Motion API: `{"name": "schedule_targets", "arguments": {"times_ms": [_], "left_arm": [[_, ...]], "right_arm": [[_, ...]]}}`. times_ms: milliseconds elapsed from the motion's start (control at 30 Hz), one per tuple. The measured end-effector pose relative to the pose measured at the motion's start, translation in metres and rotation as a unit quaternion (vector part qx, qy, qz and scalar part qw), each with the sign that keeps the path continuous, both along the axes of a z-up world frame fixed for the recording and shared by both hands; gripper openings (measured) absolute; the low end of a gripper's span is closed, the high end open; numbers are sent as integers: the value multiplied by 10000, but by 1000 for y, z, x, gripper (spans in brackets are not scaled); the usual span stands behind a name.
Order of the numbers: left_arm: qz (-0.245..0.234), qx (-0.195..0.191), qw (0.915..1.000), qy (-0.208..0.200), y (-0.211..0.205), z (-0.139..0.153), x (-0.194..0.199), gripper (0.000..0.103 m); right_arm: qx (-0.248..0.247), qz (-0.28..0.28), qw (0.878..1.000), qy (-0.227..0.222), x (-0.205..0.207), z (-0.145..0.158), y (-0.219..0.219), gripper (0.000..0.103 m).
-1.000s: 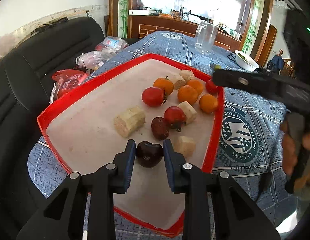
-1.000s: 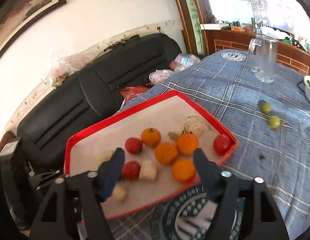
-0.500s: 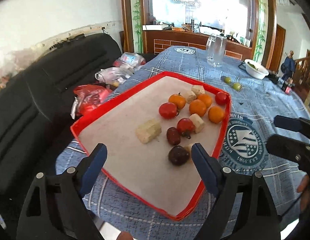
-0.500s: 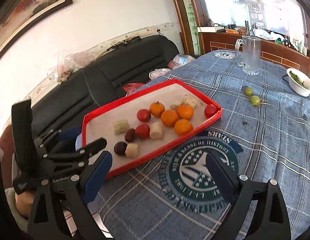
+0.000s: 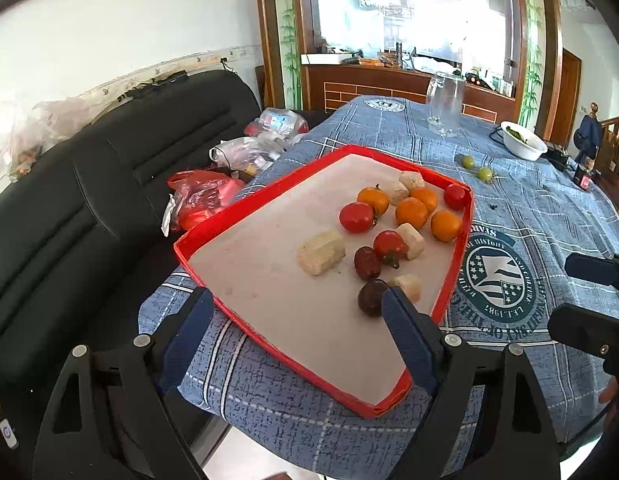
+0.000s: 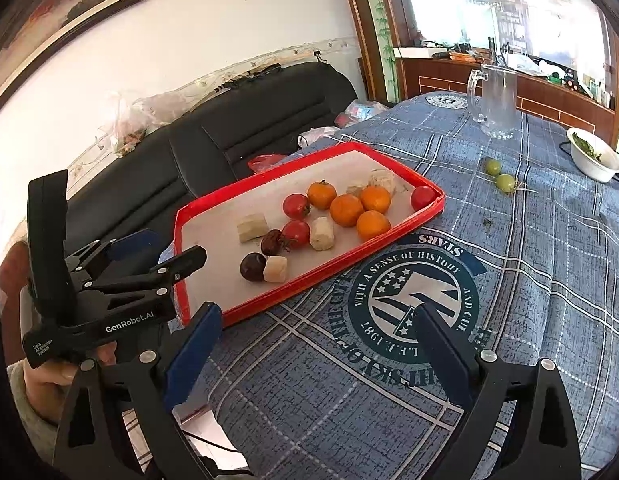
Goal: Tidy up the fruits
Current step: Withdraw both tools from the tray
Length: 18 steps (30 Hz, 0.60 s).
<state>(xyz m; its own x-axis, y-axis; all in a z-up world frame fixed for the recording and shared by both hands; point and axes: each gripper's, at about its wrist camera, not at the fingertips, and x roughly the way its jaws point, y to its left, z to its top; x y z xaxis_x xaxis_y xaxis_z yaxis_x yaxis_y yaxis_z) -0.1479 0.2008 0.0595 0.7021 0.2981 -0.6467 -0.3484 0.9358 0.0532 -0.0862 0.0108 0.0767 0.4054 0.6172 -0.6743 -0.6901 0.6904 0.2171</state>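
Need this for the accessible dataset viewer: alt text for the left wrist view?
Open left gripper hovers over a red tray holding orange, red and dark fruits among pale chunks, on a blue tablecloth.

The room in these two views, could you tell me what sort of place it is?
Most likely a home living or dining room: a black sofa beside a cloth-covered table, a framed painting on the wall, and a wooden counter behind.

Tray (image 5: 453, 288) left half bare; fruit cluster (image 5: 409, 212) crowds right, gaps seemingly tight.
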Motion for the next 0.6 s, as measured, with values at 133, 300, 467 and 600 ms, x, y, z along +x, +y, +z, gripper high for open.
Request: {"name": "schedule_targets", "arguments": {"times_ms": [133, 300, 467, 600], "left_arm": [[25, -125, 9999, -10, 1, 0, -2, 87], [-10, -76, 10000, 52, -2, 0, -1, 87], [-72, -147, 9997, 183, -5, -1, 2, 87], [-37, -119, 9997, 215, -7, -3, 3, 87]], "right_arm": [[-6, 19, 10000, -33, -4, 2, -1, 97], [-23, 17, 10000, -51, -6, 3, 0, 97], [-34, 27, 10000, -42, -7, 4, 2, 97], [-34, 7, 10000, -19, -7, 3, 0, 97]]}}
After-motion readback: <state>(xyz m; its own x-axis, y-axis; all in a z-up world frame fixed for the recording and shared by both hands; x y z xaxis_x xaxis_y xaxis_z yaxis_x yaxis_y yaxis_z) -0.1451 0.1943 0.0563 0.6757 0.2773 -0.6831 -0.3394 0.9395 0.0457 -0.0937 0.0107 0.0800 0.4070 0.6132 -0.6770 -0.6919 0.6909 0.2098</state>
